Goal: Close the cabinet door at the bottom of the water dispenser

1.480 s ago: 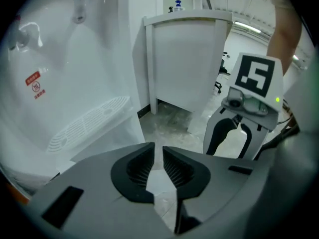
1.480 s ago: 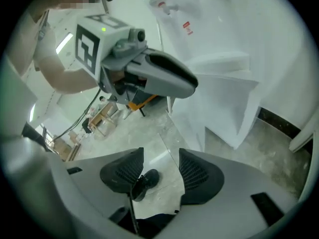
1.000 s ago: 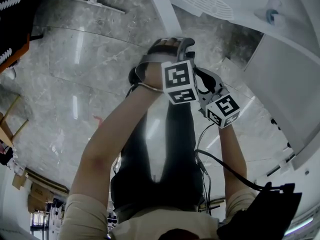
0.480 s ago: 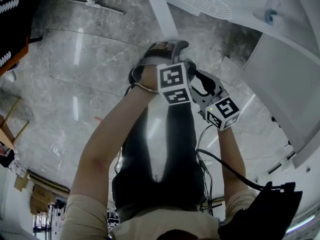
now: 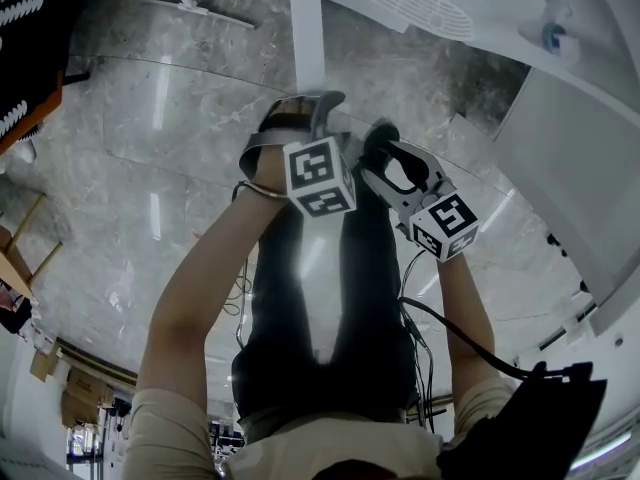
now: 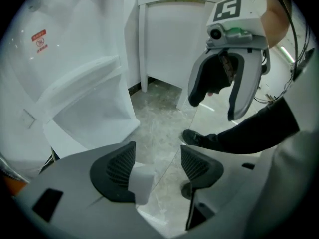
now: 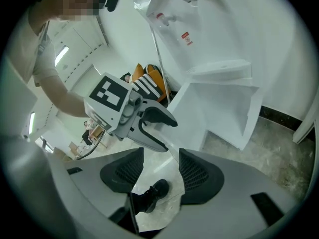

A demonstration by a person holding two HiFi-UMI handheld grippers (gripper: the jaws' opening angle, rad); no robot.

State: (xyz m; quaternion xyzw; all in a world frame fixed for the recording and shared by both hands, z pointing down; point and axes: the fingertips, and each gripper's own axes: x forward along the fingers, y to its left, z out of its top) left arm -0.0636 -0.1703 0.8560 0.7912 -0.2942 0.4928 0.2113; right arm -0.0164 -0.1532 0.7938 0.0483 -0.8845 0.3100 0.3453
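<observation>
Grey marble floor (image 5: 140,168) w/ shiny streaks fills most of the head view. White water dispenser (image 5: 500,8) sits at the top right there, and the R gripper view shows a red label on its front. Cabinet door (image 5: 305,28) at its base is open, swung out from the body. From above it's seen edge-on, as a narrow white strip running toward the person. L gripper (image 6: 152,167) is at the strip's free end, pointing steeply down. Its jaws have just been opening & now stand wide. A white corner of the door shows btwn them, right beside one pad (image 6: 115,171), w/ the other pad clear of it, so no squeeze on the door. R gripper (image 7: 157,169) hangs just beside the L one, tilted down. Its jaws are apart w/ only floor & a black shoe (image 7: 153,192) seen btwn them, gripping nothing. Marker cubes (image 5: 318,176) on both face up at the head cam.
</observation>
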